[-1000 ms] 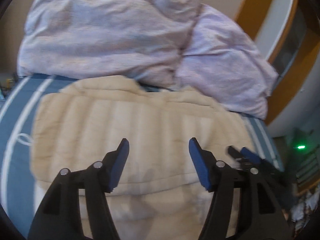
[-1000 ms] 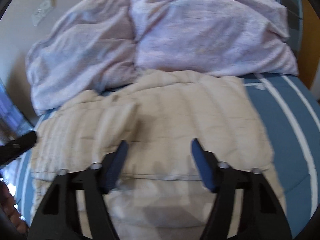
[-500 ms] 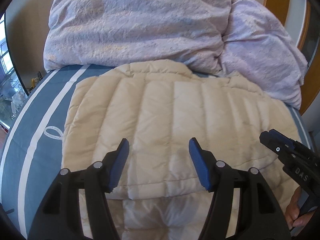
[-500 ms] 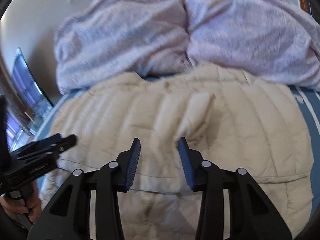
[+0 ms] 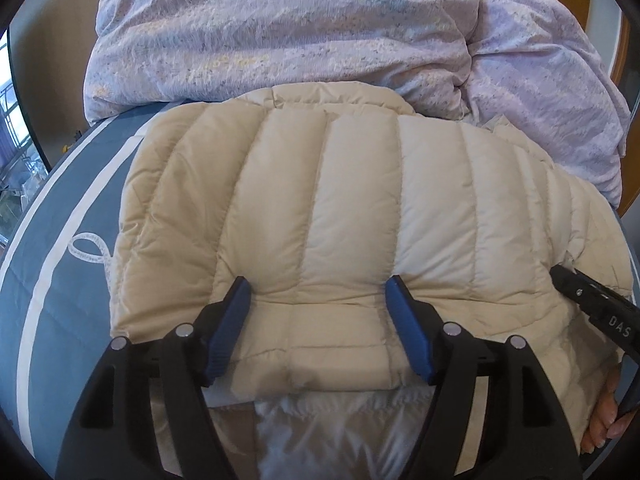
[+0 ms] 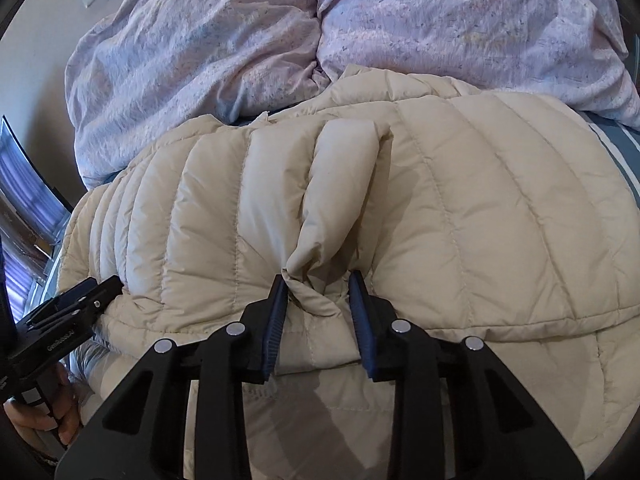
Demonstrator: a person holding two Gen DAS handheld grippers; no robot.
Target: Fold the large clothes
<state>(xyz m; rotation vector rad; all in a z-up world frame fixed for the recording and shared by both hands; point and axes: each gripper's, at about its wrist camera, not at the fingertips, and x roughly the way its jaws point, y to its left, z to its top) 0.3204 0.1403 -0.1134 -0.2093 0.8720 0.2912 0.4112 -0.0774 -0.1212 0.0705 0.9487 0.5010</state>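
A beige quilted down jacket (image 5: pixel 352 208) lies folded on a blue bed, its lower edge toward me; it also shows in the right wrist view (image 6: pixel 460 216). My left gripper (image 5: pixel 318 292) is open, its blue pads pressed down on the jacket's near edge with fabric bulging between them. My right gripper (image 6: pixel 318 284) is partly closed, its jaws pinching a raised fold of the jacket (image 6: pixel 336 208) at that edge. The right gripper's tip (image 5: pixel 592 300) shows at the right of the left wrist view, and the left gripper's tip (image 6: pixel 76 300) shows at the left of the right wrist view.
A crumpled lilac duvet (image 5: pixel 312 28) is piled behind the jacket, also seen in the right wrist view (image 6: pixel 280 32). The blue bedsheet with white stripes (image 5: pixel 60 248) shows at the left. A wooden door frame (image 5: pixel 624 60) stands at the right.
Both grippers have moved forward and down onto the jacket's near edge. The right jaws have narrowed from wide open and now pinch a fold of fabric. The left jaws stay wide.
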